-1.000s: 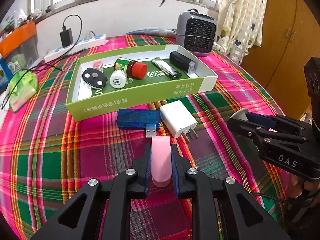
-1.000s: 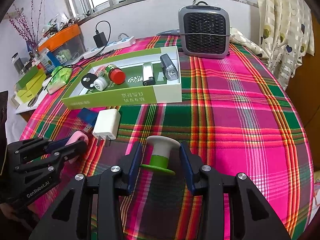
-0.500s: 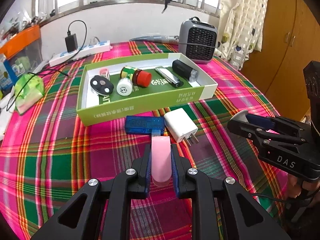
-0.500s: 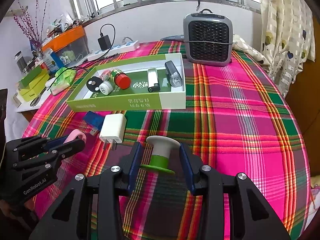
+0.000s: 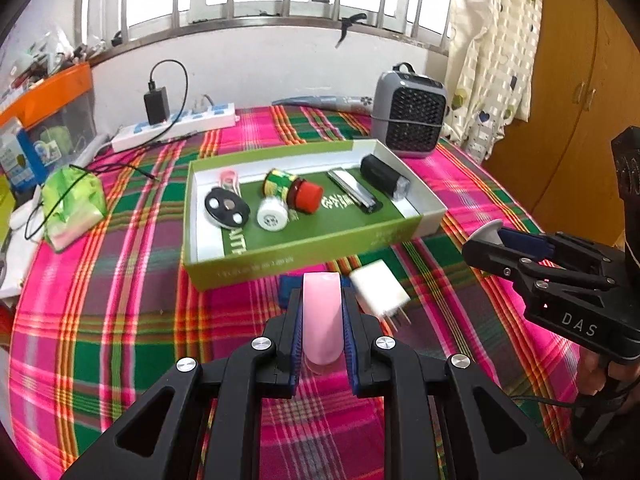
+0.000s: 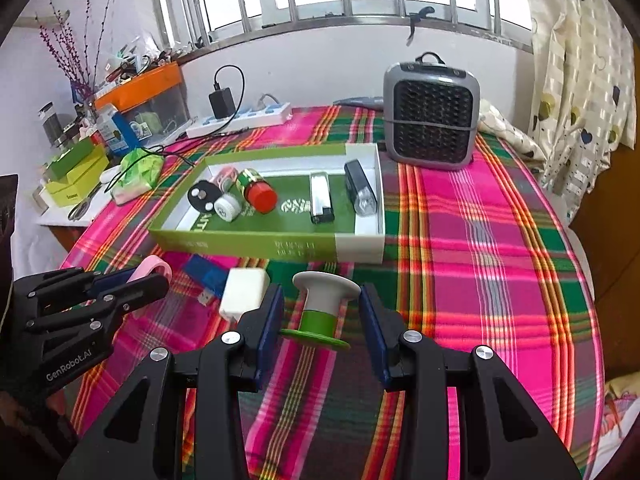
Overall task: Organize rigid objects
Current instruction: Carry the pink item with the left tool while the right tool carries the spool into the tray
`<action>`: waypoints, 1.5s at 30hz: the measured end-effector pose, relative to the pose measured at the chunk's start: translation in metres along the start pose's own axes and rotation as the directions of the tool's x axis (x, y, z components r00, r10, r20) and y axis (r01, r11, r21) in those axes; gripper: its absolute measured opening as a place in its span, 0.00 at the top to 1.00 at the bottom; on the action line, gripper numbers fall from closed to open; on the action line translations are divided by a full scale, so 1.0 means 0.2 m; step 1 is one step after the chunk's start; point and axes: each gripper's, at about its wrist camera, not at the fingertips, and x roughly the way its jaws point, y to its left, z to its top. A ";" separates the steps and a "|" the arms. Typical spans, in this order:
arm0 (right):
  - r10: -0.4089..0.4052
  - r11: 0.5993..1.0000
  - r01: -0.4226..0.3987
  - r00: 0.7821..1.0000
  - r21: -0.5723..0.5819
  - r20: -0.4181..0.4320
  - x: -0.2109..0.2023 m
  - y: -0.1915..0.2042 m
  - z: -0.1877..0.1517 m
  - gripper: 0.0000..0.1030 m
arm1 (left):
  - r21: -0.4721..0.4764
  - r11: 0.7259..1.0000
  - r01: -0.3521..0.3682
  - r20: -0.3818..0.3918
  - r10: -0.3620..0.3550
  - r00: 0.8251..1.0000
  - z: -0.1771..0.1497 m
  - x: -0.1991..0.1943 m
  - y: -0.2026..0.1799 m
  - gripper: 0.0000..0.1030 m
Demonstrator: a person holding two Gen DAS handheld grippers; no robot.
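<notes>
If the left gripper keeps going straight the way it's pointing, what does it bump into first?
Probably the blue USB stick lying just past the pink item that the left gripper holds. The green box sits right behind it. Depth is hard to judge here, so the white charger beside it could be touched too.

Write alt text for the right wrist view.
The right hand-held gripper holds a white-and-green plastic spool above a pink plaid tablecloth. Beyond it, a green-and-white cardboard box holds small items.
</notes>
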 end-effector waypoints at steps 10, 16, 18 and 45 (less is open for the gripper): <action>0.003 0.999 -0.003 1.000 -0.035 0.010 0.05 0.02 0.13 0.61 | -0.026 0.999 -0.019 0.013 0.019 1.000 0.11 0.04 0.08 0.83; 0.021 0.998 -0.021 1.000 -0.061 -0.002 0.12 0.02 0.22 0.61 | -0.039 0.999 -0.033 0.010 0.033 0.999 0.16 0.09 0.13 0.83; 0.025 0.997 -0.025 1.000 -0.066 -0.012 0.15 0.03 0.25 0.61 | -0.045 0.998 -0.035 0.005 0.035 0.999 0.17 0.11 0.14 0.83; 0.047 0.992 -0.059 0.993 -0.111 -0.111 0.59 0.08 0.52 0.61 | -0.065 0.996 -0.059 -0.061 0.055 0.997 0.25 0.34 0.25 0.83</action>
